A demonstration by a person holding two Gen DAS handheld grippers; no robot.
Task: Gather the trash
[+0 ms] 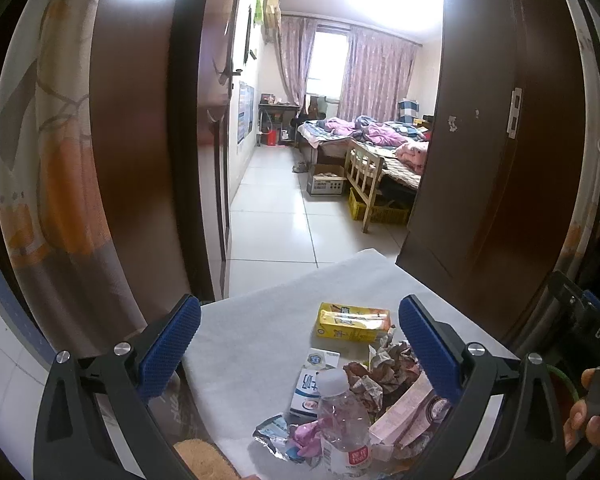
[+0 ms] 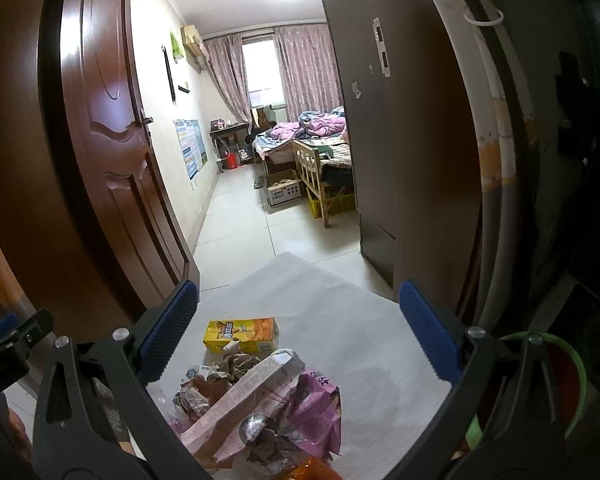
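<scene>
The left gripper (image 1: 300, 344) hangs with its blue-padded jaws spread wide above a grey table (image 1: 252, 336). Between the jaws lie a yellow carton (image 1: 354, 323), farthest out, then crumpled paper (image 1: 384, 368) just inside the right jaw, a white-and-blue carton (image 1: 310, 384), and nearest, a clear plastic bottle (image 1: 342, 424) beside a pink box (image 1: 404, 420). No pad touches any of it

We see a heap of trash: a yellow juice carton (image 1: 353, 322) lying flat at the far edge, crumpled paper (image 1: 384, 368) just behind a clear plastic bottle (image 1: 342, 420) standing capped, a pink box (image 2: 240, 404) tilted across a purple wrapper (image 2: 316, 412).
</scene>
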